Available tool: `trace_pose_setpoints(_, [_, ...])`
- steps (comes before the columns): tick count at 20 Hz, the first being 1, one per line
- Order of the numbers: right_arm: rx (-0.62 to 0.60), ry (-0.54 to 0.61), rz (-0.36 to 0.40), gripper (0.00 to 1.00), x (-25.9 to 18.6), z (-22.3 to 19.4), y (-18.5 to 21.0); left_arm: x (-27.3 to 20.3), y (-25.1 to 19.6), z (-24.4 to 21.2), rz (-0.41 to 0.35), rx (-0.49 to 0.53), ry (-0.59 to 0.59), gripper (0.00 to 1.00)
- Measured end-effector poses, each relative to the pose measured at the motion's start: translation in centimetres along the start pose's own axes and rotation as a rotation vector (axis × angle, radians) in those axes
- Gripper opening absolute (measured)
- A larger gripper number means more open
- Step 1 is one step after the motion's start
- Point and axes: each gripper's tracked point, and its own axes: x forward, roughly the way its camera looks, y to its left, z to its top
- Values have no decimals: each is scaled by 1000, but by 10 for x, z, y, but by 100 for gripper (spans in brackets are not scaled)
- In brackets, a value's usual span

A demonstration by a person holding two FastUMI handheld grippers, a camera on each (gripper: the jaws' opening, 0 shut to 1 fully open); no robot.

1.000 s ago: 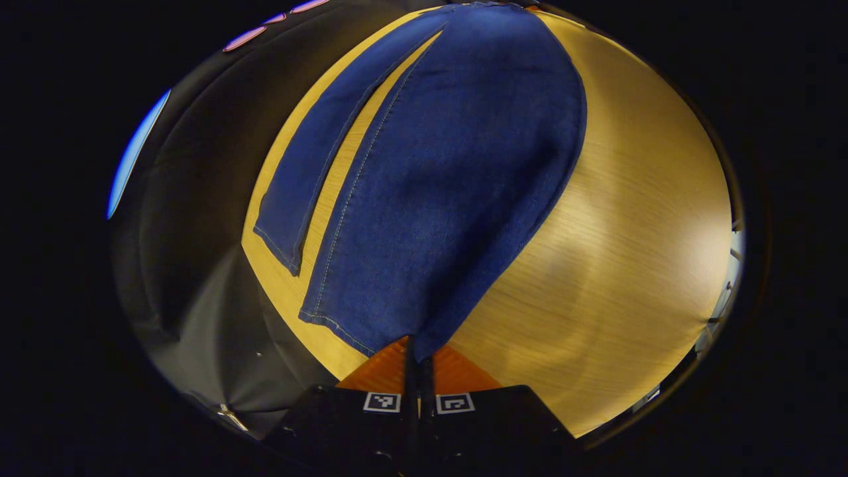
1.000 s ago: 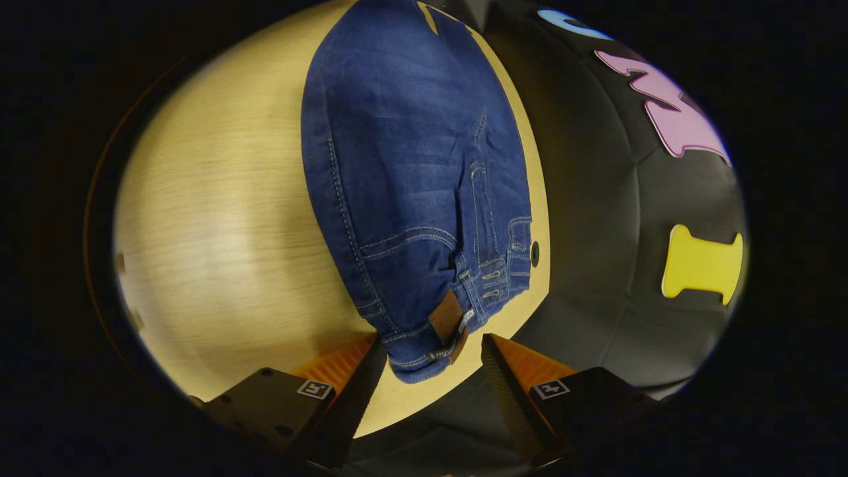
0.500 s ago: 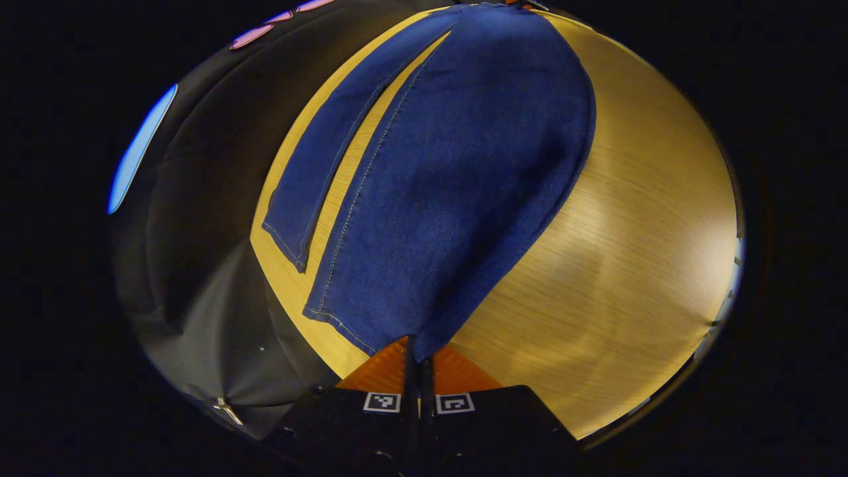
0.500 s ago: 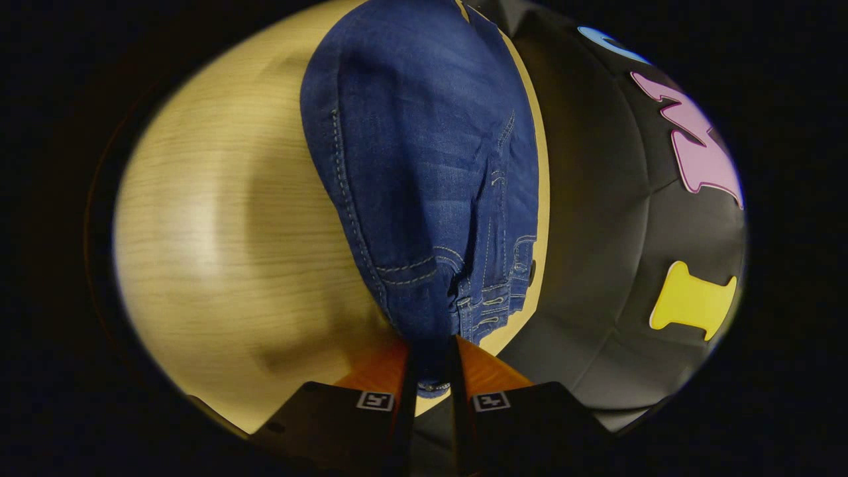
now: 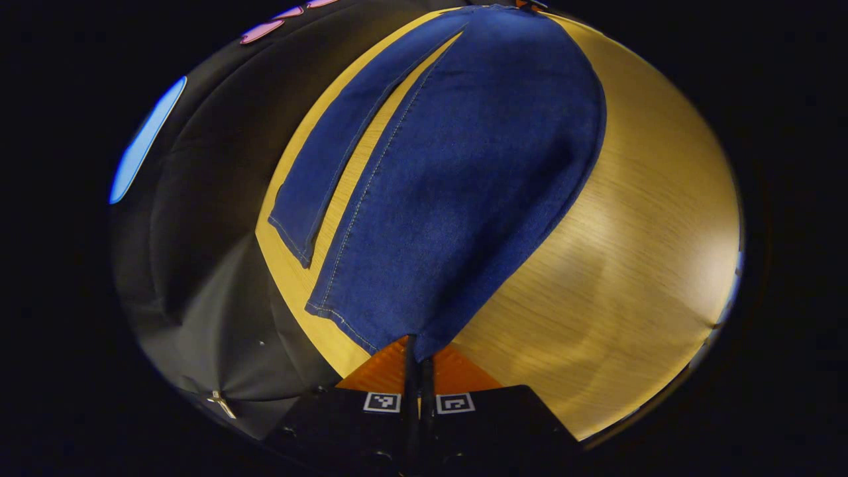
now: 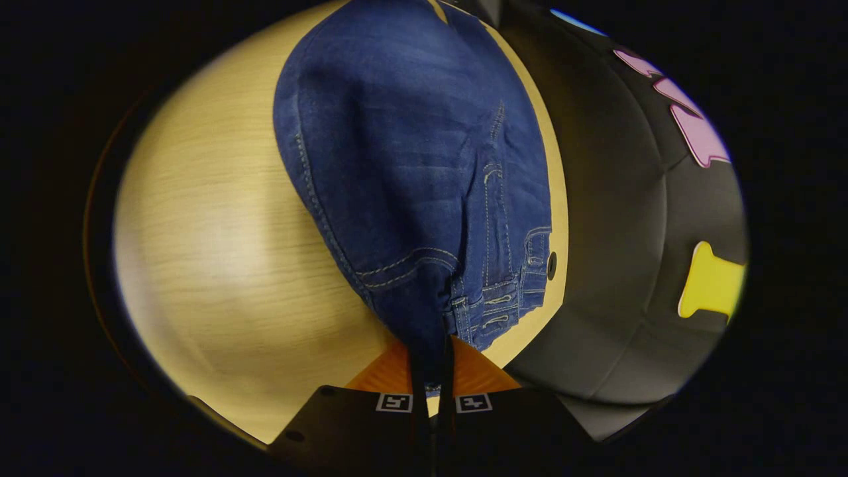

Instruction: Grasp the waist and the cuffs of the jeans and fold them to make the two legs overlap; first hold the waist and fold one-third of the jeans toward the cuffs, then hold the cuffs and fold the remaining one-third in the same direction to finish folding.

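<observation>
1. One wooden table is seen under everything, backed by the booth's black cloth wall; no containers are to be counted here.
2. One pair of jeans is laid along the table, its two legs counted side by side: the nearer leg is raised at its cuff, while the second cuff is left flat on the wood beside it.
3. In the right gripper view, the waist is lifted off the table, with its pocket stitching and belt loops bunched toward the fingers.
4. The left gripper is pressed together on the near cuff's corner, exactly as it was held a second ago.
5. The right gripper is now clamped on the waist; a second ago it was spread wide around the waistband, and the leather patch seen then is now tucked out of sight.
</observation>
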Motion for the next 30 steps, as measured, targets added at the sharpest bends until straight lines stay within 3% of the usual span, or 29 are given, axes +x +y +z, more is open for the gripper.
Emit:
trace_pose_setpoints(6, [-11,6,12,8,-11,0,-16,-5,-1,11,-33,-155,-25,6])
trace_pose_setpoints(12, [93,-2,-34,8,-40,11,-81,-26,21,23,-55,-254,-97,6])
trace_pose_setpoints(17, [142,-14,-11,8,-45,27,-122,-54,60,50,-34,-325,-137,6])
trace_pose_setpoints(19, [198,-18,1,8,-43,30,-143,-63,84,60,-29,-399,-159,1])
trace_pose_setpoints(22, [301,-7,25,8,-34,31,-172,-76,114,74,-50,-507,-166,6])
trace_pose_setpoints(25, [404,8,45,8,-16,32,-201,-78,143,88,-80,-551,-147,2])
trace_pose_setpoints(26, [441,23,58,8,-10,30,-206,-79,149,94,-89,-570,-136,6])
trace_pose_setpoints(30, [644,83,138,8,28,31,-217,-91,178,107,-124,-698,-90,6])
